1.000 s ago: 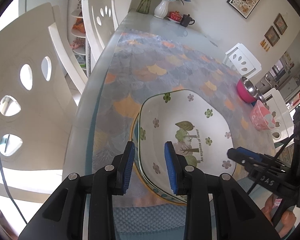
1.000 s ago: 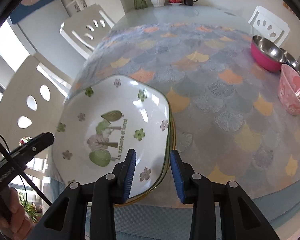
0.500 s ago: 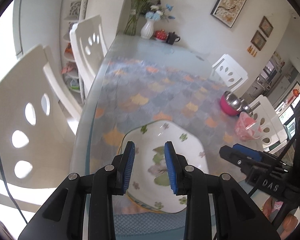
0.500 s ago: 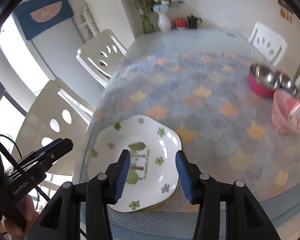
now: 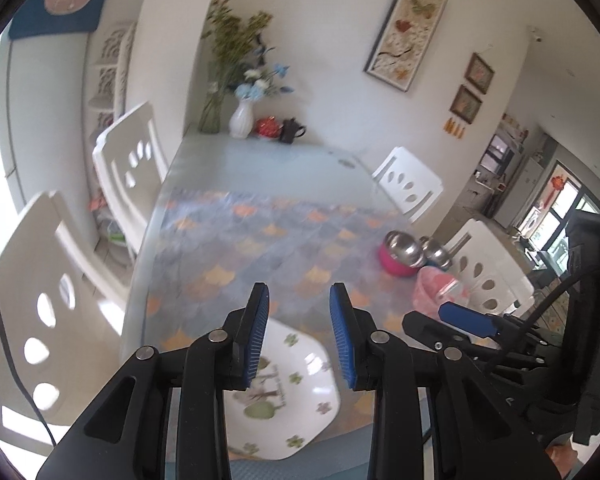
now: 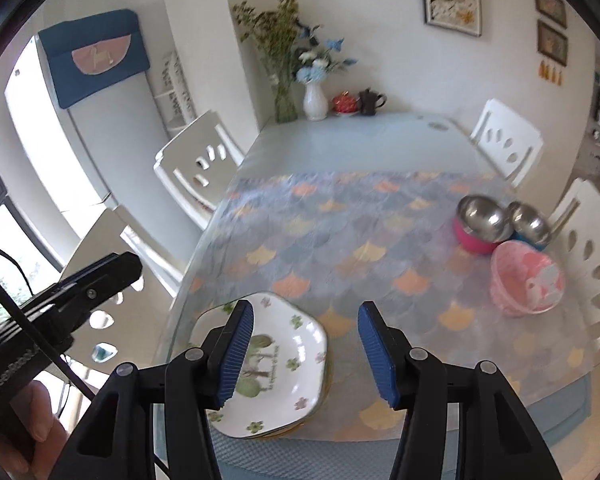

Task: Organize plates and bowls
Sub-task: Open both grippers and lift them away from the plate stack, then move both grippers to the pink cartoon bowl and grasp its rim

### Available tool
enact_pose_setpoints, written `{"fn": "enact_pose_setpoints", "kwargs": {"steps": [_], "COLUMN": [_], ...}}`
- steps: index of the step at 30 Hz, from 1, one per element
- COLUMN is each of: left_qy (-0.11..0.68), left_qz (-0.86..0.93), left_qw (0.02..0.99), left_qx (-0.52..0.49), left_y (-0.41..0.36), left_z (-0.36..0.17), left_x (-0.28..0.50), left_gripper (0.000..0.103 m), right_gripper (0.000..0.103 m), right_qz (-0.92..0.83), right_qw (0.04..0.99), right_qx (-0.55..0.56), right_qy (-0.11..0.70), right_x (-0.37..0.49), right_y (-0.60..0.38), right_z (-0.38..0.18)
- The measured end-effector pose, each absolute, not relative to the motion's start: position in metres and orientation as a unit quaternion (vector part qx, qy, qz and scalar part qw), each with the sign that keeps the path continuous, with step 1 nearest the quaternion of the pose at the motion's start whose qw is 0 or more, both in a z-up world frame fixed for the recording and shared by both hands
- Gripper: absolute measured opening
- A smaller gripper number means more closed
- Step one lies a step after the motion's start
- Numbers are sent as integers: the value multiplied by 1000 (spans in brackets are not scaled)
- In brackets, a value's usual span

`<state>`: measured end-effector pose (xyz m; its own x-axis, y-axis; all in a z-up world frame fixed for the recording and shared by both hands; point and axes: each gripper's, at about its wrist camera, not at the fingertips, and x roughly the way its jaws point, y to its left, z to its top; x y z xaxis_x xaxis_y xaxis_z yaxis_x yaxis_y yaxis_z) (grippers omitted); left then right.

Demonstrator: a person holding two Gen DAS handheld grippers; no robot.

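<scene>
Pink bowl (image 6: 526,278) sharper from right wrist.

Black jaws, ribbed blue pads (image 6: 236,356), seemingly silver rivets.

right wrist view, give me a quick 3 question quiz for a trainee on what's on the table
1. True or false: the right gripper grips the floral plate.
2. Which bowl sits nearest the camera: A pink patterned bowl, B pink steel bowl, C blue steel bowl?
3. Fill in: the floral plate lies on top of a ___ of plates.

Key: 1 false, the jaws stand open above it. 2 A. 3 stack.
</scene>
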<state>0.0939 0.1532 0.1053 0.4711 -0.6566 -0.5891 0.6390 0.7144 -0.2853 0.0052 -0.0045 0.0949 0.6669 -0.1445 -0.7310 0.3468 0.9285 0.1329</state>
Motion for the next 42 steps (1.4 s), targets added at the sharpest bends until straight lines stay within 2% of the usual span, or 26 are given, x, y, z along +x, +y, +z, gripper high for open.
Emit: {"fn": "enact_pose_setpoints", "kwargs": {"steps": [10, 19, 22, 25, 26, 27, 29, 40, 42], "left_qy": [324, 329, 331, 335, 339, 344, 348, 460, 477], "left_qz": [-405, -413, -419, -423, -423, -423, -417, -368, -360], "left_qw": [855, 849, 845, 842, 840, 838, 839, 808, 802], "left_qx": [-2, -10, -10, -7, -8, -10, -13, 0, 2], "left_y": [100, 2, -34, -68, -79, -91, -106, -186, -193], "left_z": [130, 137, 137, 133, 130, 124, 116, -3, -24], "left_x": [73, 50, 40, 33, 32, 32, 31, 48, 52], "left_gripper": [31, 34, 34, 36, 42, 54, 62, 60, 56], "right_gripper": [52, 53, 56, 65, 66, 67, 68, 68, 68], "right_qz": [-183, -202, -215, -228, -229, -229, -233, -212, -211], "right_qw": [904, 906, 904, 900, 899, 898, 893, 833, 828], "right_qx": [127, 122, 141, 162, 168, 172, 177, 264, 262], "right_qy": [366, 350, 342, 334, 334, 335, 343, 437, 449], "right_x": [-26, -62, -80, -95, -99, -102, -104, -84, -78], "right_y": [-50, -149, -203, -252, -265, -279, -303, -403, -411], "right_z": [117, 133, 136, 133, 131, 127, 116, -5, -23]}}
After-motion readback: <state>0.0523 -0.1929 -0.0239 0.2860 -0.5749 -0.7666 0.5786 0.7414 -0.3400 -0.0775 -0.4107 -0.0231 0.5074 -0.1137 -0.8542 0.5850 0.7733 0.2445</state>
